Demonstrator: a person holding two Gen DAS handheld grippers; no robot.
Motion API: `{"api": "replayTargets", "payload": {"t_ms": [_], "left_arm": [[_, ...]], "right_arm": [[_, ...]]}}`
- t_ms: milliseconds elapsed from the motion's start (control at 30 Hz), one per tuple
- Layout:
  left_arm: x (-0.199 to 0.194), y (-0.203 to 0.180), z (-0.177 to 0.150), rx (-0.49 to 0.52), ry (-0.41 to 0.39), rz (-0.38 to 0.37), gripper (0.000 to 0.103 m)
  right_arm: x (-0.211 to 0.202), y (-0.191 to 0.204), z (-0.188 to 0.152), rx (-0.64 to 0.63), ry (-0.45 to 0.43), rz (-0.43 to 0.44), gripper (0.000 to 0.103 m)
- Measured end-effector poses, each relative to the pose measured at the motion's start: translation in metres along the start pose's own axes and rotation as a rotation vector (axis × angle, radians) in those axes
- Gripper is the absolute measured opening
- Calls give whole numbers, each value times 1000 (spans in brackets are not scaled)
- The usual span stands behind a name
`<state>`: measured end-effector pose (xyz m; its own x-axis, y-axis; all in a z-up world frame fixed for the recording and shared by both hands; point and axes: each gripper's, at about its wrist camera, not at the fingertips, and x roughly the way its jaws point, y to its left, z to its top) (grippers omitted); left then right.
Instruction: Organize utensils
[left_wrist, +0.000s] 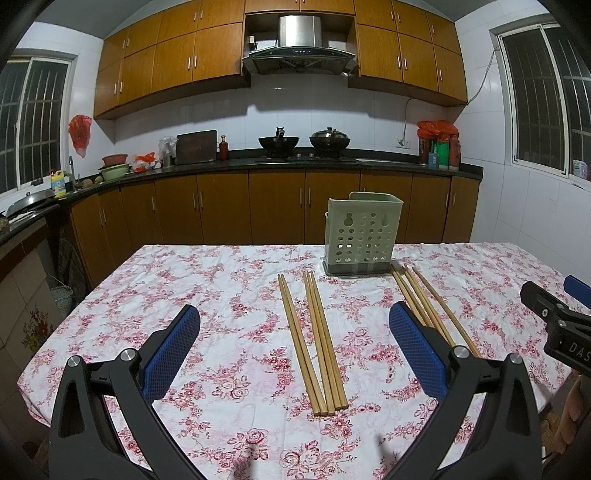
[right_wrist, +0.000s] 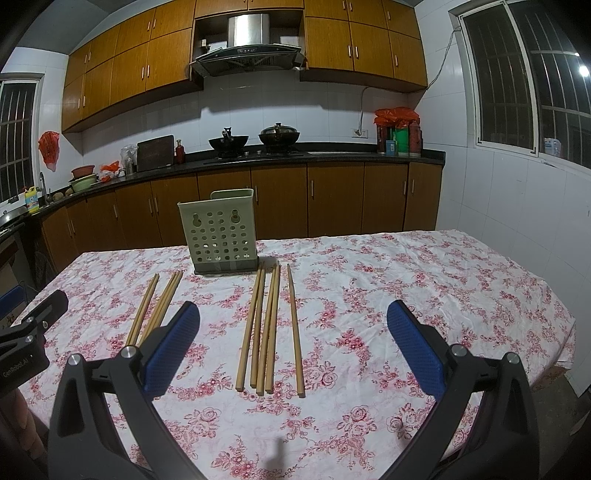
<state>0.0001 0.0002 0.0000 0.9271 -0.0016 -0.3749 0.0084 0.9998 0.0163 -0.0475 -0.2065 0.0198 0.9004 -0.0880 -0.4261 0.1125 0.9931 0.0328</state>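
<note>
Both grippers, left (left_wrist: 293, 349) and right (right_wrist: 293, 347), hover with jaws spread wide, holding nothing.
Wooden chopsticks (left_wrist: 314, 343) lie ahead between the fingers; each blue pad hides part of the neighbouring bundle (right_wrist: 157, 308); pale green perforated plastic holder (right_wrist: 221, 230) stands beyond on floral tablecloth (right_wrist: 424, 295).

— What can you read from where you stand?

— On your left-wrist view, white letters "DAS" on the black body of the right gripper (left_wrist: 565, 321), cut off at the frame edge. On your right-wrist view, "GenRobot.AI" on the black body of the left gripper (right_wrist: 26, 343).

— Anything else?

— The bottle labels on the counter are too small for you to read.
</note>
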Motion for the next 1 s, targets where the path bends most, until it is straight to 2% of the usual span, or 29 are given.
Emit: {"api": "replayTargets", "payload": {"t_ms": [600,733,933,967,1000], "left_arm": [[2,1,0,3,8,7,101],[15,6,-2,-5,47,17,101],[50,26,-4,-46,173,58,101],[55,28,-4,-51,188,61,101],[60,30,-4,-53,203,65,98]], "right_arm": [[6,1,-2,-2,15,-8,99],[22,-4,-3,15,69,-14,99],[69,-21,-6,42,212,-43,99],[79,-23,-6,42,242,-43,96],[86,-24,-6,41,263,-38,88]]}}
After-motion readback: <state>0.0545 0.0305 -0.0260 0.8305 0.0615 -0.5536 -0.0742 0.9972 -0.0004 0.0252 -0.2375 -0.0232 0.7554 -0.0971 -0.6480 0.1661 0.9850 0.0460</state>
